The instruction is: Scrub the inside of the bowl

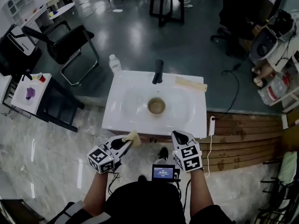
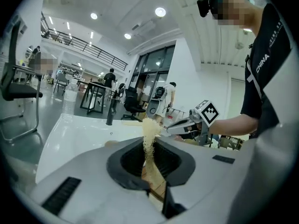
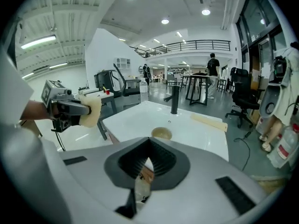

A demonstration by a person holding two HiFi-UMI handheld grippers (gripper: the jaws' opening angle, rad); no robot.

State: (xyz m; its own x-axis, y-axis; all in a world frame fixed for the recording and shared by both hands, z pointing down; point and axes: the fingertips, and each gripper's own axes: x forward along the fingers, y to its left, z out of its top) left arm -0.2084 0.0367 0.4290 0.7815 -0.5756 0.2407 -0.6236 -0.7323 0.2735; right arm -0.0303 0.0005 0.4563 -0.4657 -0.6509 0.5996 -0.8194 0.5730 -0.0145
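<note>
Left gripper (image 1: 126, 143): jaws clamped on a pale fibrous scrubber (image 1: 133, 137) that sticks out past the tips. I judge the scrubber soft and light, so it will flex under pressure.

Bowl (image 1: 156, 106): upright in the middle of the sink (image 1: 117, 120) basin, in front of the tap (image 1: 158, 71), well apart from both grippers. I judge it hard, smooth and free to slide. It is best steadied at the rim.

Right gripper (image 1: 181, 136): jaws together, nothing between them. It must open before I take the rim.

Bowl (image 2: 110, 143) mostly hidden, chair (image 2: 18, 94) cropped
</note>
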